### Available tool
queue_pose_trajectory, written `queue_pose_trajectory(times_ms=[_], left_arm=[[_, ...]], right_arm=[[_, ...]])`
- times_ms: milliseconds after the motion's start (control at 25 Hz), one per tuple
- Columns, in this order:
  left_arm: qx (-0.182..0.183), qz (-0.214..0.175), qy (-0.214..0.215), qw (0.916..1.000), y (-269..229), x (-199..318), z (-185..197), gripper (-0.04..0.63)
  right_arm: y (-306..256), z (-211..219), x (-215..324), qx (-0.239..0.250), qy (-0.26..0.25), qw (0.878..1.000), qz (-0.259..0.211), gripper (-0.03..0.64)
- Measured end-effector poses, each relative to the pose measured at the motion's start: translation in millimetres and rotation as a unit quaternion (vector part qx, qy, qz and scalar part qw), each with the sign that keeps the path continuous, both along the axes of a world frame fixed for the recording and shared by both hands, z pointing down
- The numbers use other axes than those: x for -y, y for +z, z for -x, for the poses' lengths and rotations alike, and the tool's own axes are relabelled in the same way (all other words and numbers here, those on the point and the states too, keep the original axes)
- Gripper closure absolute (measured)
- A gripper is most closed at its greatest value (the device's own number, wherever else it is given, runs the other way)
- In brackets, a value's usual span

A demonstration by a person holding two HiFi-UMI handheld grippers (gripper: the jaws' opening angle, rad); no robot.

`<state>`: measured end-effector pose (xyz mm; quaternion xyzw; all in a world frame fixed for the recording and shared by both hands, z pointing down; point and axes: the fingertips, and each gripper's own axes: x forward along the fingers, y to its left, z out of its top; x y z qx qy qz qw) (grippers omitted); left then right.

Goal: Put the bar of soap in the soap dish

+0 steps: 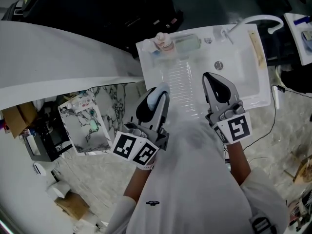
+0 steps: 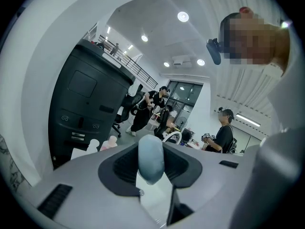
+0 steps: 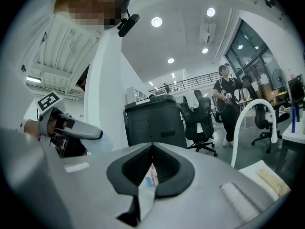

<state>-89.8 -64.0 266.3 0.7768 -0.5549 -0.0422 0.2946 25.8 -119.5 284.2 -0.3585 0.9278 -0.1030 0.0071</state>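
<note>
Between the jaws of the left gripper (image 1: 158, 92) sits the bar of soap (image 2: 151, 159), a pale blue, rounded bar standing on end. The left gripper view shows the jaws held apart by the bar's width and pressed against its two sides, so this gripper is clamped on the soap. A wedge of white shows through the gap beneath it. From the head view, only a pale tip of the bar shows at the gripper's nose, over the near edge of the white sink (image 1: 246, 77).

The soap dish (image 1: 186, 44), a pale green oblong, lies on the sink's back ledge at about 1 o'clock from the left gripper and well apart from it. Just beside the dish, at its 9 o'clock, stands a pinkish container (image 1: 165, 43). The drain (image 1: 219, 65) is in the basin, and a white curved tap (image 1: 263, 19) rises at the far right corner.

The right gripper (image 1: 210, 79) hangs over the basin at 3 o'clock from the left one, with the drain just off its tip at 12 o'clock. Its jaws meet at the tips and leave only a thin slit lower down. A narrow white sliver with blue and red marks shows in that slit; I cannot tell whether it is pinched or only seen through the gap.
</note>
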Motion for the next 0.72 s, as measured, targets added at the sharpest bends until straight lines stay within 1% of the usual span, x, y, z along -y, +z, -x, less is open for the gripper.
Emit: queue_pose_trajectory(times_ms=[240, 400, 520, 720], left_arm=[[-0.023, 0.012, 0.013, 0.9996, 7, 7, -5, 0.474], [-0.043, 0.017, 0.009, 0.9989, 14, 17, -7, 0.474], [-0.062, 0.022, 0.007, 0.9978, 22, 22, -7, 0.473], [-0.065, 0.036, 0.005, 0.9972, 42, 35, -9, 0.474]], right_arm=[[6, -9, 1, -0.003, 0.018, 1.0, 0.007, 0.606], [9, -11, 5, -0.004, 0.025, 1.0, 0.009, 0.606], [13, -6, 6, -0.01, 0.021, 1.0, 0.014, 0.606], [19, 2, 13, -0.016, 0.018, 1.0, 0.018, 0.606]])
